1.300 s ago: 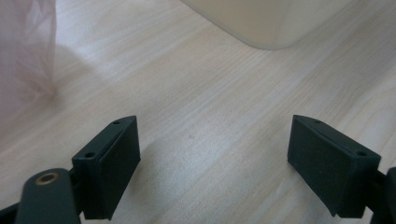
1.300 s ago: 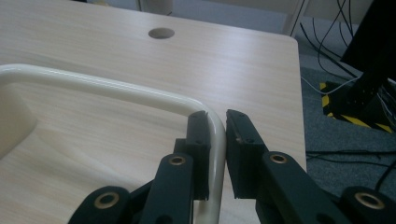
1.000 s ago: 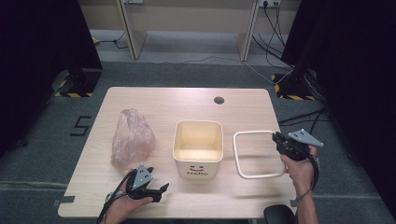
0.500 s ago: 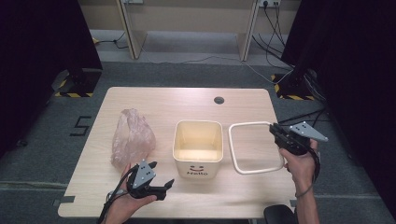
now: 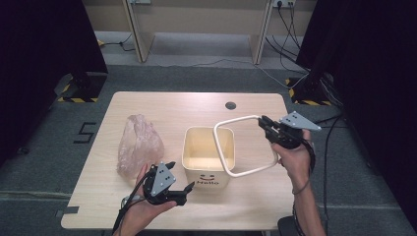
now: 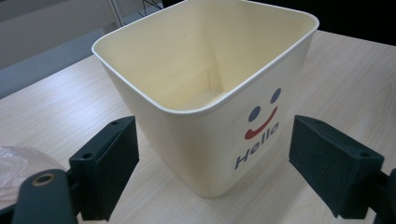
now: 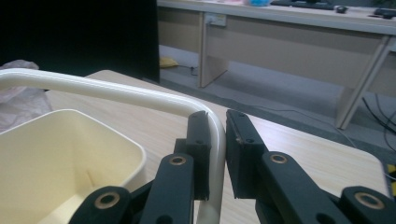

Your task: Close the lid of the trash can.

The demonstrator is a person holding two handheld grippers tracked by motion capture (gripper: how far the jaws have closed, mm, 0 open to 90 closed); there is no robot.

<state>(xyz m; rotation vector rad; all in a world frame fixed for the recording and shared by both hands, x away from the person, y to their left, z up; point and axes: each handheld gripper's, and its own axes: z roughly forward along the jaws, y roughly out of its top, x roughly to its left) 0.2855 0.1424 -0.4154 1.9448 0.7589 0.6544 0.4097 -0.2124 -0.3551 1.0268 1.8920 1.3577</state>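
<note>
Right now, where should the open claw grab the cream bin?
Best on the cream bin by its front wall near the rim, coming from the person's side: the left claw already straddles that smiley-face corner, jaws open, and the thin upright wall fits between them.

Item count: one cream bin (image 5: 208, 156) printed with a smiley face and "Hello"; one white square ring frame (image 5: 246, 145); one crumpled clear plastic bag (image 5: 139, 144); two hand-held grippers, left (image 5: 179, 177) and right (image 5: 264, 123); one table (image 5: 167, 105).
</note>
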